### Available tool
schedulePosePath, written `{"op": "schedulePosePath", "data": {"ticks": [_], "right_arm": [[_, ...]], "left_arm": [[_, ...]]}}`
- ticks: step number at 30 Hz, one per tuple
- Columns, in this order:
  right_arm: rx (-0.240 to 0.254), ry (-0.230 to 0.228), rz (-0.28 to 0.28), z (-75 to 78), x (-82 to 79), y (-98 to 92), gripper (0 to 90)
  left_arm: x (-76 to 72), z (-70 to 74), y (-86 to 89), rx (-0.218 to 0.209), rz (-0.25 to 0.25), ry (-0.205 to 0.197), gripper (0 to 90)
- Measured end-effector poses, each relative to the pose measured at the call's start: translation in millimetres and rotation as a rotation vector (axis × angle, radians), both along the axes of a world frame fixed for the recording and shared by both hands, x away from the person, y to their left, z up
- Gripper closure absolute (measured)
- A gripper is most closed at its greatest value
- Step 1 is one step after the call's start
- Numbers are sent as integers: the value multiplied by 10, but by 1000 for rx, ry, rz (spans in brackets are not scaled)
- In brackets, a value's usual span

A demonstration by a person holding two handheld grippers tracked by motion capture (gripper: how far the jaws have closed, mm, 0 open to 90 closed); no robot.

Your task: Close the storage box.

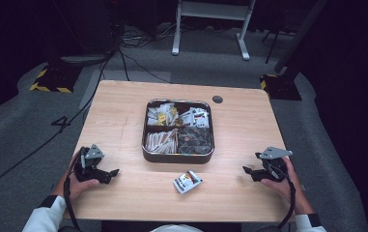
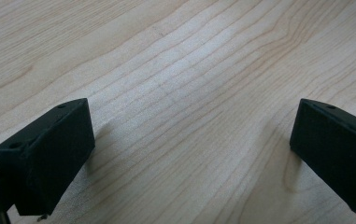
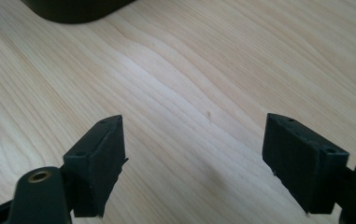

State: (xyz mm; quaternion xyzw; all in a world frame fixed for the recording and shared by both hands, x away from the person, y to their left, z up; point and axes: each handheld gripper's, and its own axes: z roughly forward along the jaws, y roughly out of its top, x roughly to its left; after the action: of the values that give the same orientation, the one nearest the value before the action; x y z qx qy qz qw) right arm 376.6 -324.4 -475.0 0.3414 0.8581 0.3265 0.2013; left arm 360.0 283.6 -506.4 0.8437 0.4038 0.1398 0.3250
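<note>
A dark metal tray (image 1: 177, 157) with several compartments of small packets stands mid-table. One small white packet with coloured print (image 1: 187, 182) lies loose on the wood in front of it. My left gripper (image 1: 110, 174) rests near the front left, held in a hand and pointing right toward the packet. Its jaws stand wide apart over bare wood (image 2: 189, 149). My right gripper (image 1: 248, 172) sits at the front right, pointing left. It is open (image 3: 194, 158) with nothing between the jaws, and the tray's dark corner (image 3: 77, 8) shows ahead of it.
The light wooden table (image 1: 119, 111) has a round dark cable hole (image 1: 217, 99) at the back right. Beyond the table are grey carpet, cables (image 1: 123, 58) and a white stand's legs (image 1: 210, 29).
</note>
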Motion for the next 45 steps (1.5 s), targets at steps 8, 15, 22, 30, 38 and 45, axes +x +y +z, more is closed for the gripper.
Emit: {"op": "schedulePosePath", "data": {"ticks": [8, 15, 22, 30, 38, 45], "right_arm": [[6, 29, -47, -130, -63, -184, 218], [62, 51, -93, -229, -83, -315, 207], [119, 43, -119, -285, -90, -406, 176], [120, 37, -130, -291, -89, -396, 172], [120, 34, -159, -292, -89, -373, 171], [120, 34, -160, -291, -88, -373, 171]], "left_arm": [[0, 0, 0, 0, 0, 0, 2], [1, 0, 0, 0, -1, 0, 2], [5, 1, 1, 4, -2, -3, 2], [7, 2, 0, 7, 1, -4, 2], [13, 2, 2, 8, -4, -7, 2], [18, 0, -4, 2, -3, -3, 2]]}}
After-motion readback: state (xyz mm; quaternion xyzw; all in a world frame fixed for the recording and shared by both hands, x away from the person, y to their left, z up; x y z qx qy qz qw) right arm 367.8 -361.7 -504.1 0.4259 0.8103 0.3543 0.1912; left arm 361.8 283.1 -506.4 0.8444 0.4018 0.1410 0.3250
